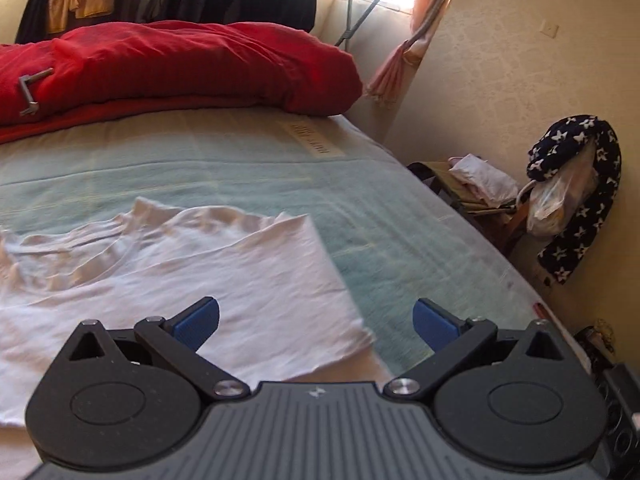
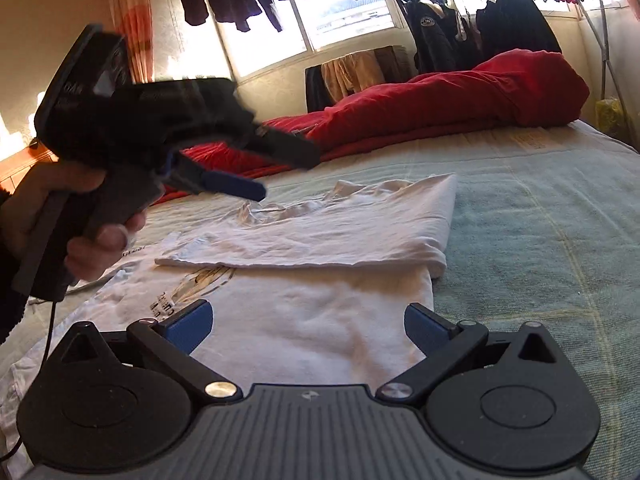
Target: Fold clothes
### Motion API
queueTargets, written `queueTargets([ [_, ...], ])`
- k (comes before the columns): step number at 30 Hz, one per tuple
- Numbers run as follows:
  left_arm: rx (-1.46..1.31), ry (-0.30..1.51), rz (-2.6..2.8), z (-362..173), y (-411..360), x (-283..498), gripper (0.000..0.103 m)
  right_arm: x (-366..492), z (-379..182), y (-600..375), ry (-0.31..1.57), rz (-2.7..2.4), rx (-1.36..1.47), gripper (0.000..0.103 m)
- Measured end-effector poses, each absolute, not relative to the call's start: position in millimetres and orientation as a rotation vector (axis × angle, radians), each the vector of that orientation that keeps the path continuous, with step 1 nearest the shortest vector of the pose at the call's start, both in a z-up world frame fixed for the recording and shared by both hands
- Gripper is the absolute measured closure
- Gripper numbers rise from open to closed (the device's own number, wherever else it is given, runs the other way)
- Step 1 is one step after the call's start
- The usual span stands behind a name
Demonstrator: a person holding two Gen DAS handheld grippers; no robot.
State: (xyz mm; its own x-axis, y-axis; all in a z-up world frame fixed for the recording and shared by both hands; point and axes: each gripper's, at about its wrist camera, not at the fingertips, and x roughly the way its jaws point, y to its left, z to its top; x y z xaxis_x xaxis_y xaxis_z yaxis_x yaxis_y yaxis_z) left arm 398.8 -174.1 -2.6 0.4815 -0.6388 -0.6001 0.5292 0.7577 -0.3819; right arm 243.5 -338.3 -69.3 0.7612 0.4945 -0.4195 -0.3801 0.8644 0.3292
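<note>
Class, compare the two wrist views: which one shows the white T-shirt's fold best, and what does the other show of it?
The right wrist view: the white T-shirt lies across the bed with its far part folded over toward the camera, above a printed graphic. The left wrist view shows only a plain, wrinkled stretch of the shirt, with no fold line or print visible.

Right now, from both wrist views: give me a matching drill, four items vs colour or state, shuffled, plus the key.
Column 1:
1. T-shirt
2. Duvet
3. Left gripper
4. Bed cover

Column 2:
A. Pale green, spread flat under the clothes
B. White, part folded over itself
C. Open, holding nothing
D. Red, bunched at the far end of the bed

Pairs: 1-B, 2-D, 3-C, 4-A

The right gripper is open too, above the shirt.
</note>
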Motion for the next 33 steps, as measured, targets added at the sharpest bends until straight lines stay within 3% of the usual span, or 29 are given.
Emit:
queueTargets([
  [12,-0.346,0.921,-0.699,-80.2,-247.2,508.8,0.002,251.9,-84.4,-364.9,0.578,0.47,0.354,0.0],
  [16,-0.43,0.944,-0.835,-80.4,-259.6,508.9,0.002,251.2,-84.8,-362.9,0.58,0.468,0.344,0.0],
  [20,-0.341,0.878,-0.842,-56.7,-252.1,488.8,0.002,252.0,-84.8,-362.2,0.583,0.466,0.338,0.0],
  [27,-0.258,0.79,-0.685,-15.2,-168.7,454.9,0.002,252.1,-82.0,-357.9,0.584,0.446,0.311,0.0],
  [33,-0.276,0.75,-0.385,0.6,-46.0,422.5,0.005,249.2,-76.5,-355.0,0.57,0.413,0.282,0.0],
])
